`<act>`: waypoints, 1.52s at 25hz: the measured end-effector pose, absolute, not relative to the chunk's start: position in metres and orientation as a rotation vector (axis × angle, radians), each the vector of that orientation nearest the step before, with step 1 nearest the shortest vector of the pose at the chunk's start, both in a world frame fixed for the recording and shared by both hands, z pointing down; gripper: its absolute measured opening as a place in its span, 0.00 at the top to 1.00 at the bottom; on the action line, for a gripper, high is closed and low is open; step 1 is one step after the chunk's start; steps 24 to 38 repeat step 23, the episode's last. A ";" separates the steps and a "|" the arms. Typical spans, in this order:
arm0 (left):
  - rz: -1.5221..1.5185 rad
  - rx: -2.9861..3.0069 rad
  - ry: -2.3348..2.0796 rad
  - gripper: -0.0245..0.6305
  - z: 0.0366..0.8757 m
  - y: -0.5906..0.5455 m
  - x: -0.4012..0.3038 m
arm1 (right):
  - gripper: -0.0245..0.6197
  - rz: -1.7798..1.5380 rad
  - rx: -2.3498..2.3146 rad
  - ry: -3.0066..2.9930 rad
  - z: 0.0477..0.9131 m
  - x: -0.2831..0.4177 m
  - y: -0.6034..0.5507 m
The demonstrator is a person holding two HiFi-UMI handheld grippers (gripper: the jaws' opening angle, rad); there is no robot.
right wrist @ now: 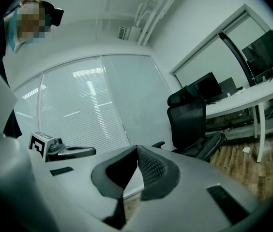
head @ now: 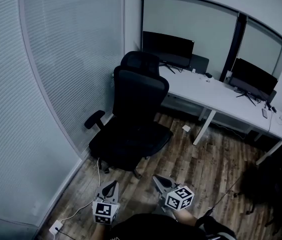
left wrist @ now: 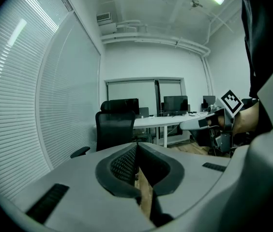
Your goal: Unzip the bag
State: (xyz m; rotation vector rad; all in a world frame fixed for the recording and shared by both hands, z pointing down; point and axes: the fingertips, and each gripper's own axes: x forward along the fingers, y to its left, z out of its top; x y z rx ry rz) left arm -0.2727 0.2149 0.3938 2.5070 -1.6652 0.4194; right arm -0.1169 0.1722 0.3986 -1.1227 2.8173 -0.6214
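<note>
A black bag (right wrist: 210, 145) lies slumped on the seat of a black office chair (head: 136, 109); in the head view it blends into the dark seat (head: 130, 140). Both grippers hang low in front of the person, well short of the chair. My left gripper (head: 113, 185) has its jaws together with nothing between them, as the left gripper view (left wrist: 136, 147) also shows. My right gripper (head: 157, 179) is shut and empty too, its tips meeting in the right gripper view (right wrist: 137, 149). Each gripper shows in the other's view: the right gripper (left wrist: 190, 124) and the left gripper (right wrist: 89, 151).
A long white desk (head: 221, 96) with monitors (head: 168, 48) runs along the back right. Frosted glass panels (head: 56, 59) line the left. A white cable and plug (head: 56, 227) lie on the wood floor (head: 201, 164). A dark bundle (head: 268, 184) sits at right.
</note>
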 end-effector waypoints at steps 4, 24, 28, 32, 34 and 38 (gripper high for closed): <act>0.396 2.528 -1.693 0.93 0.391 0.213 -0.273 | 0.89 -0.618 -1.128 2.818 0.399 -0.117 0.170; 0.392 2.517 -1.667 0.93 0.386 0.199 -0.264 | 0.89 -0.598 -1.103 2.821 0.390 -0.120 0.147; 0.392 2.517 -1.667 0.93 0.386 0.199 -0.264 | 0.89 -0.598 -1.103 2.821 0.390 -0.120 0.147; 0.392 2.517 -1.667 0.93 0.386 0.199 -0.264 | 0.89 -0.598 -1.103 2.821 0.390 -0.120 0.147; 0.392 2.517 -1.667 0.93 0.386 0.199 -0.264 | 0.89 -0.598 -1.103 2.821 0.390 -0.120 0.147; 0.392 2.517 -1.667 0.93 0.386 0.199 -0.264 | 0.89 -0.598 -1.103 2.821 0.390 -0.120 0.147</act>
